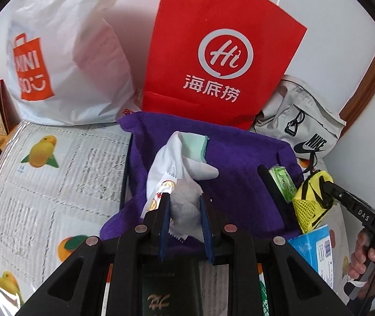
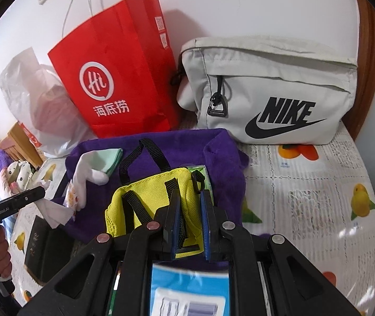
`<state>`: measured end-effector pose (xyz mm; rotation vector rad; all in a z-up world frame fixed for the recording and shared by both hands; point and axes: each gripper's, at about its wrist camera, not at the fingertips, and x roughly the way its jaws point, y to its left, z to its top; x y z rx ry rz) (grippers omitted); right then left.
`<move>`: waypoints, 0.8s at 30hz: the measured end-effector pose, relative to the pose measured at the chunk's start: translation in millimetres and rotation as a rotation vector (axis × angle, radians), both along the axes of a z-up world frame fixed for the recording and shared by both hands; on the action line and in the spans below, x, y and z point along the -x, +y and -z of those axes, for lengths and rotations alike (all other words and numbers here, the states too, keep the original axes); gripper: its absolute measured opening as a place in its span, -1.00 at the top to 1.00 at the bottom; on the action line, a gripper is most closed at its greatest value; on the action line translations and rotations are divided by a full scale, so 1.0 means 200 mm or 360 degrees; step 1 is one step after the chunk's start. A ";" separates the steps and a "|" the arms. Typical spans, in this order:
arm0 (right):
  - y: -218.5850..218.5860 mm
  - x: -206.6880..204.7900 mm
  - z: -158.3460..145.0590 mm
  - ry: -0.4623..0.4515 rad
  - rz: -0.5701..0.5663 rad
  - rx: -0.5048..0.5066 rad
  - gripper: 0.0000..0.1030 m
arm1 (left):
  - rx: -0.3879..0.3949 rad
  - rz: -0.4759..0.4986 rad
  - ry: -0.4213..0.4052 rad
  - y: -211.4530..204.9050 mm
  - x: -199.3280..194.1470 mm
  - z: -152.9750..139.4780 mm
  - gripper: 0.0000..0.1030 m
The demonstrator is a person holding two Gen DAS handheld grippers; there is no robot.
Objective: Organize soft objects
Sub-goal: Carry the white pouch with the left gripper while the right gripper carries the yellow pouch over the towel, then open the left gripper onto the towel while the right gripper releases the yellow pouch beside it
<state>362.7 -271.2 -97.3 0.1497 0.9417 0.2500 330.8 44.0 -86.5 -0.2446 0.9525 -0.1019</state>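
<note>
Sock (image 1: 173, 163), white with a mint cuff, hangs from my left gripper (image 1: 184, 205): the pads are pinched onto its grey toe end, so the toe sits right at my fingertips and the leg and cuff trail forward from them, over the purple towel (image 1: 240, 158). Taking that towel as my landmark, the sock lies along its middle, long axis running from my fingers toward the far edge, where the red paper bag (image 1: 221, 52) stands. My right gripper (image 2: 190, 210) is closed tight on the yellow mesh pouch (image 2: 145, 197), gripping it at a black strap near the towel's right side. The grey Nike bag (image 2: 266, 84) sits beyond the towel's far right corner, the white plastic bag (image 1: 63, 52) beyond its far left.

I judge the left hand nearer to the towel's centre, the right nearer to its right edge. Any setting-down turns on the sock dangling ahead of my fingers, not under them, so the cuff would touch first.
</note>
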 end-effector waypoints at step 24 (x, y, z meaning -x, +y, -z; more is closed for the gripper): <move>0.20 -0.19 0.21 0.0169 -0.0199 0.0131 0.70 | -0.0079 0.0134 0.0166 -0.18 -0.23 0.20 0.57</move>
